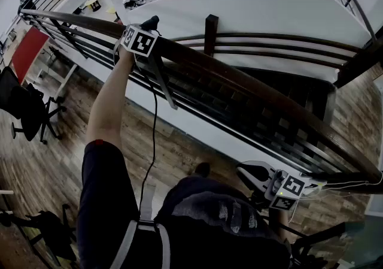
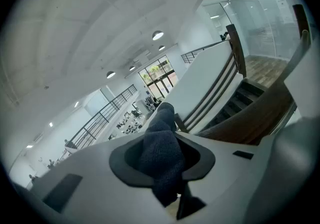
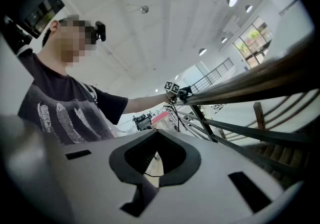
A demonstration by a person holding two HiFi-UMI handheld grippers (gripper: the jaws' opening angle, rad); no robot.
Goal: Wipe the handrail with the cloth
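Left gripper (image 1: 148,27) is up on the wooden handrail (image 1: 239,79) at full arm's reach, its fingers clamped on the dark cloth (image 2: 161,153), which bunches between them and pokes out just beyond the tips. That's the worry: so little cloth shows past the fingers that, if the angle drops, I'd judge the hard tips could meet the wood and scrape it instead of wiping it. The fabric is a thick wad rather than a flat pad, so drag along the rail could tug it loose, and anything that slips out here goes over the far side towards the stairwell and the floor below. With the arm stretched this far, pressure may be uneven and parts of the rail get missed. The cable (image 1: 154,112) hangs from behind the fingers close to the lower bars and could snag on a long stroke. Right gripper (image 1: 254,175) sits low beneath the rail, fingers slightly apart, nothing between them.
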